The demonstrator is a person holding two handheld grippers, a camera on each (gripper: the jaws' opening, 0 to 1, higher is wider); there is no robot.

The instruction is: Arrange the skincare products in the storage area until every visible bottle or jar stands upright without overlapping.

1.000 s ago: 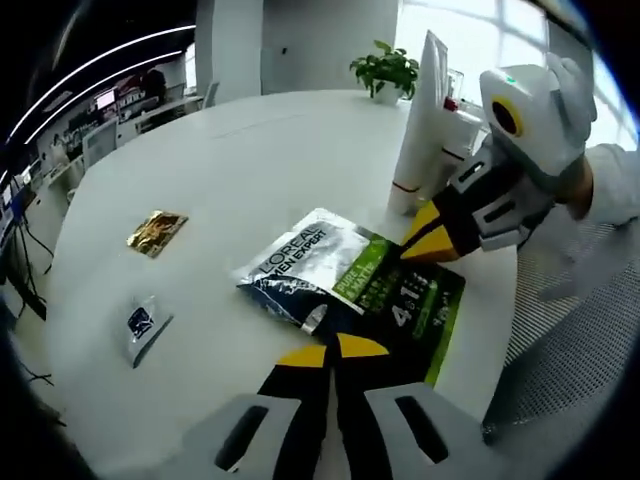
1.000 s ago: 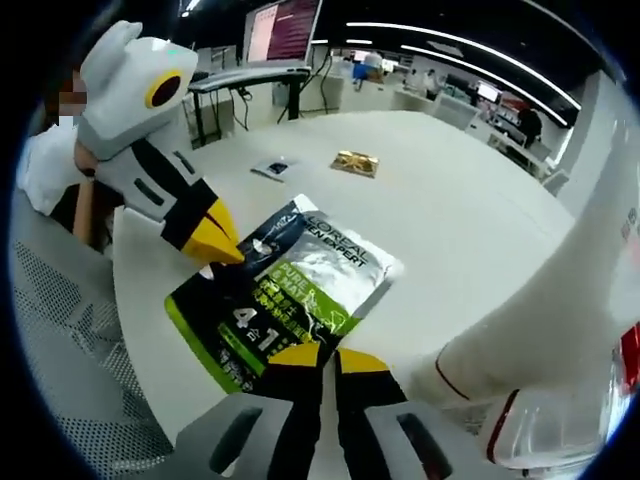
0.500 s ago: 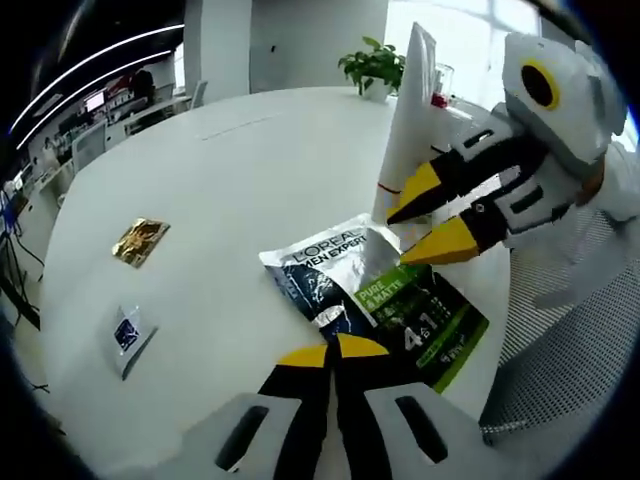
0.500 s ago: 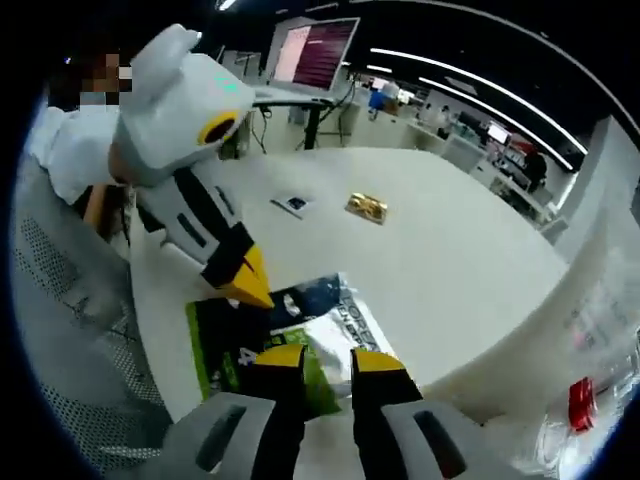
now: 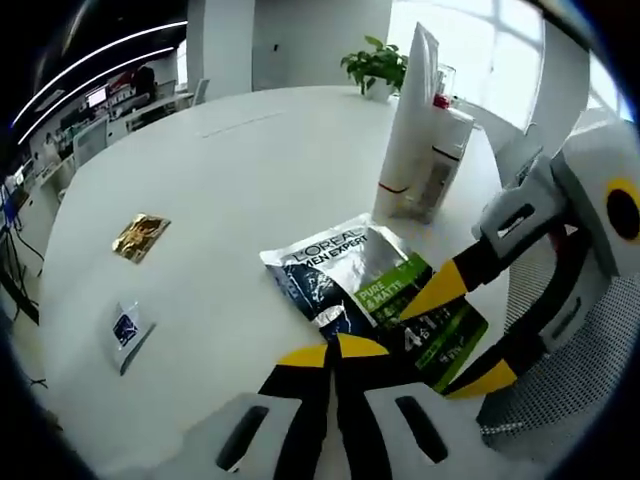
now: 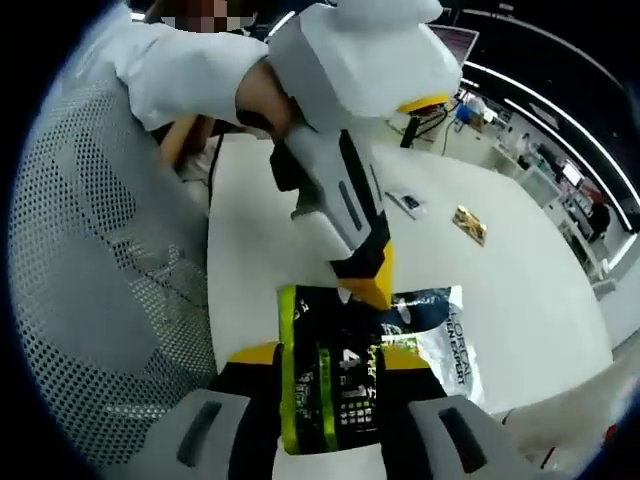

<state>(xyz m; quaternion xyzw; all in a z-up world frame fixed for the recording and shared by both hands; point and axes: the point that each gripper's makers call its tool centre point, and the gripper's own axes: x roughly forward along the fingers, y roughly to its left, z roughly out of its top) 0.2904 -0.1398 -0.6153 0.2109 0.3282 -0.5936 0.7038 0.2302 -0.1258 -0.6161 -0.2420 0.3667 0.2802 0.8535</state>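
A silver, dark and green L'Oreal pouch (image 5: 372, 295) lies flat near the white table's edge. Behind it a tall white tube (image 5: 405, 130) stands upright, and a white bottle (image 5: 440, 150) stands close beside it. My left gripper (image 5: 332, 350) is shut, its yellow tips at the pouch's near edge; whether it pinches the pouch I cannot tell. In the right gripper view, the left gripper (image 6: 368, 285) comes down from above onto the pouch (image 6: 345, 385). My right gripper (image 6: 328, 355) is open, jaws on either side of the pouch's green end. In the left gripper view, the right gripper (image 5: 460, 335) enters from the right.
A gold sachet (image 5: 140, 235) and a small clear sachet (image 5: 125, 328) lie apart on the round white table (image 5: 250, 160). A potted plant (image 5: 375, 65) stands at the far side. A grey mesh chair (image 6: 100, 280) and a person's white sleeve (image 6: 190, 70) are close to the table's edge.
My right gripper has swung down from beside the tube to the pouch's green end and opened wider around it. The left gripper has stayed shut at the pouch.
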